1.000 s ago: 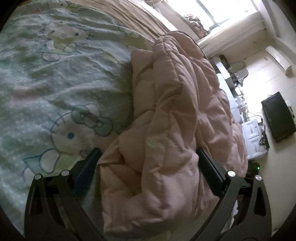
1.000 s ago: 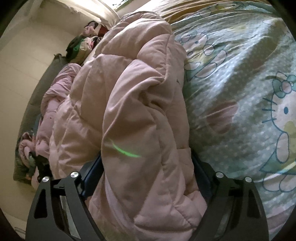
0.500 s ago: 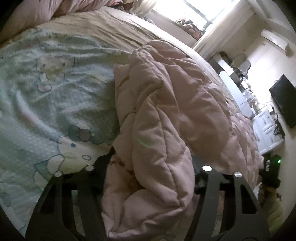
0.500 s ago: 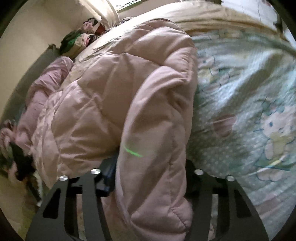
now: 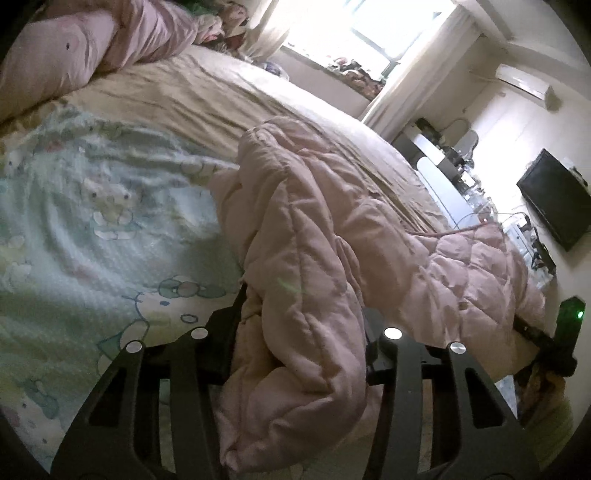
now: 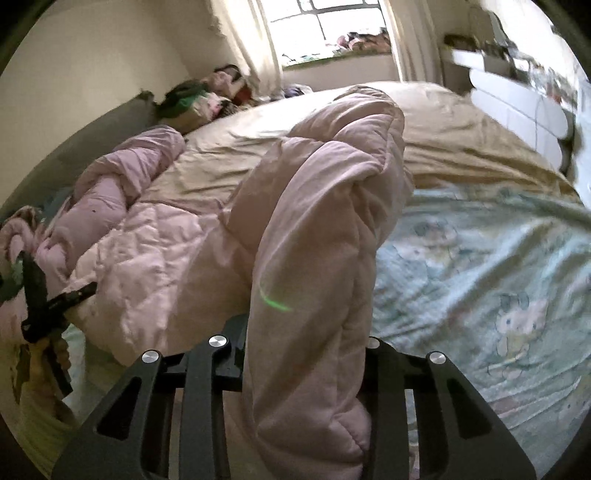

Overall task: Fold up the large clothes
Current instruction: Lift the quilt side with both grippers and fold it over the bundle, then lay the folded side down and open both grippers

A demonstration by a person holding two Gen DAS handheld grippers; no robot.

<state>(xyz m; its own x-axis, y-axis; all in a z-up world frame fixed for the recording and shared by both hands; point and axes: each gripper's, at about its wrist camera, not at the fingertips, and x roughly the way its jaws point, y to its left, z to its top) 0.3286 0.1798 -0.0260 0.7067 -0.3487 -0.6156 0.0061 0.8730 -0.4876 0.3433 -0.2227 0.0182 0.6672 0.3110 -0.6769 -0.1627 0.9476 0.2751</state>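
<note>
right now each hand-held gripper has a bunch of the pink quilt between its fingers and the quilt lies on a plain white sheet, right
Not quite: the sheet is pale green with cartoon characters, as the left wrist view shows. The pink quilt is indeed between the closing jaws of the left hand-held gripper and right hand-held gripper.

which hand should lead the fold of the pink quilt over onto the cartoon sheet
Probably neither alone. Left gripper and right gripper are each closing on a bunched edge of the pink quilt, cartoon sheet beside both.

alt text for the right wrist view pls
The right gripper is closing on a thick fold of the pink quilted comforter, raised off the bed. A pale green cartoon-print sheet lies to the right, a tan bedspread and bright window beyond.
</note>
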